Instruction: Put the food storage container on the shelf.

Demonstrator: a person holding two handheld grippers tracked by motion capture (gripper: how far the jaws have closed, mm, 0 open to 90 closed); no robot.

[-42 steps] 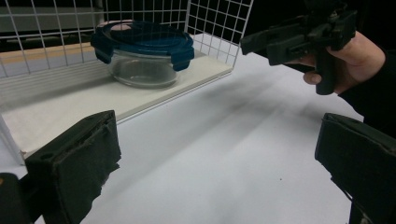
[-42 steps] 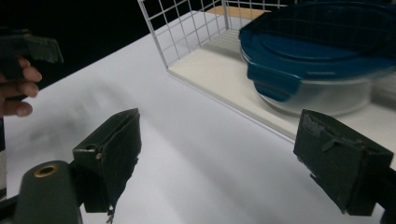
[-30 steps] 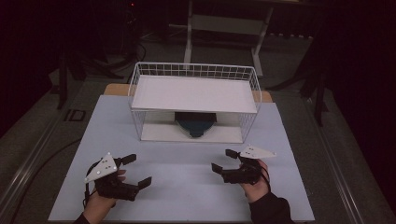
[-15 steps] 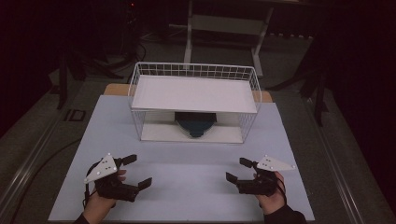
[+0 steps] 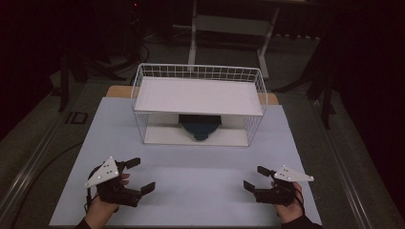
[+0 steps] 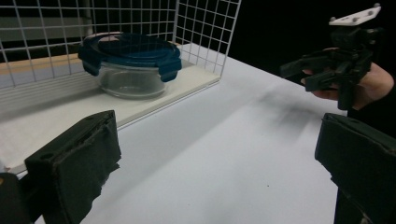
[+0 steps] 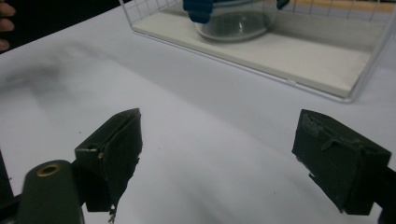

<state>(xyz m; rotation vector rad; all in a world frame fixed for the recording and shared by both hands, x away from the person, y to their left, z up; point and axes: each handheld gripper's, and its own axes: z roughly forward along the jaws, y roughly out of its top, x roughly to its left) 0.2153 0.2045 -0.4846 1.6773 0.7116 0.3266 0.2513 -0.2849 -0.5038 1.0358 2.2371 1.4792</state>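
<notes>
At the upper middle of the high view we see a white wire rack on the table. On its lower shelf, under the upper one, sits a glass container with a blue lid. At the lower left, the left gripper has its 2 jaws wide apart, empty. At the lower right, the right gripper is likewise spread, holding nothing.

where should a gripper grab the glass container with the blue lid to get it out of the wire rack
Probably by the lid rim, jaws across its width. The container sits on the lower board of the wire rack, under the upper shelf, so a reach from above is blocked. Come in low through the open front. Both the left gripper and right gripper are open.
</notes>
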